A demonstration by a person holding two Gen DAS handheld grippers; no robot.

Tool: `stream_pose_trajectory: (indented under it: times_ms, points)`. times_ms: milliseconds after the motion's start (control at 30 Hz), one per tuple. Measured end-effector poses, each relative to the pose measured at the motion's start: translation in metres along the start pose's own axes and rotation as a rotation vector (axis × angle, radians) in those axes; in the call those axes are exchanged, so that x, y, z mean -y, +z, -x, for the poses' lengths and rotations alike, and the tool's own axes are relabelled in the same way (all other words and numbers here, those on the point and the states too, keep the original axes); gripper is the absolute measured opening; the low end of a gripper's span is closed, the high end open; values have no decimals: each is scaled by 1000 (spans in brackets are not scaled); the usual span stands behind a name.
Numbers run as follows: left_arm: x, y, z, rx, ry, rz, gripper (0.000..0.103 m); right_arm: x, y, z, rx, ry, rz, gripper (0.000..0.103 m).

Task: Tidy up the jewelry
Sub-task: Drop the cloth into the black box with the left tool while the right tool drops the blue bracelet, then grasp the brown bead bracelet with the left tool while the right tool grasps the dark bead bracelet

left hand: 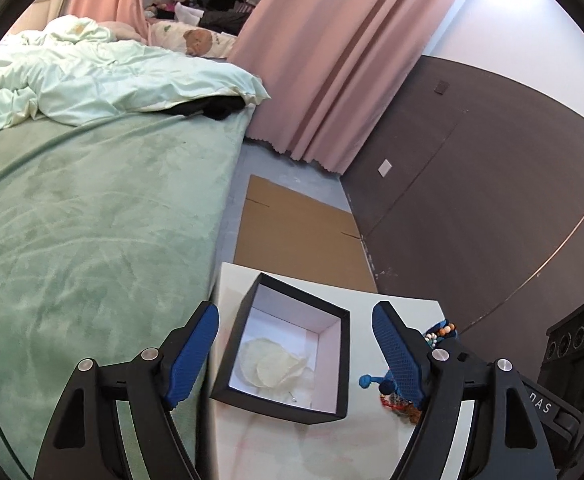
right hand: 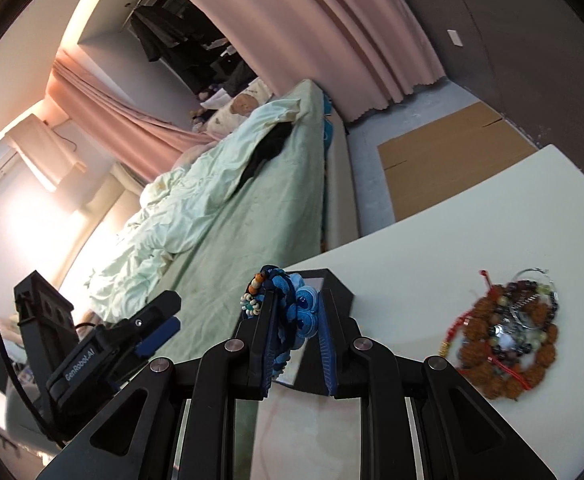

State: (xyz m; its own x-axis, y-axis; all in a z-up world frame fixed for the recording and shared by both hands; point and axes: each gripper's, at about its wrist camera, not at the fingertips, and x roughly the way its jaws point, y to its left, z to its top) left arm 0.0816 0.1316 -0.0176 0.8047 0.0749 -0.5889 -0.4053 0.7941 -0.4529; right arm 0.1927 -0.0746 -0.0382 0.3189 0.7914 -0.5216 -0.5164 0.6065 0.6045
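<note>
Blue bracelet (right hand: 292, 312) clamped in right gripper (right hand: 296, 336); left gripper (left hand: 296, 356) spread wide. One box (left hand: 287, 352), one bead pile (right hand: 508, 332), white table (right hand: 452, 216), bed (left hand: 91, 220).

Green bed (left hand: 91, 220), pink curtains (left hand: 332, 60), dark wall (left hand: 472, 180), grey floor (left hand: 292, 168)

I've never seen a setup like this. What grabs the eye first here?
Probably the blue bracelet, pinched between the right gripper's fingers just above the white table. Next, the black box lying open on the table between the wide-open fingers of the left gripper, with pale tissue inside. To the right sits a tangled pile of beads.
</note>
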Motion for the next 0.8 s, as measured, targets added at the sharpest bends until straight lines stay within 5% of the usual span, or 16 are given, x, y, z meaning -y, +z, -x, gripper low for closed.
stream_pose_trajectory:
  times_ms: [300,433,800]
  points:
    - [-2,3,-7,-4,21,-10,80,-8,-4,-37,-66,95,-13,22]
    - [-3,4,-10,-1,34,-17,80,-7,-8,-52,-136,69,-20,44]
    - [12,-1,-12,-8,25,-59,80,13,-2,-15,-78,-55,-45,51]
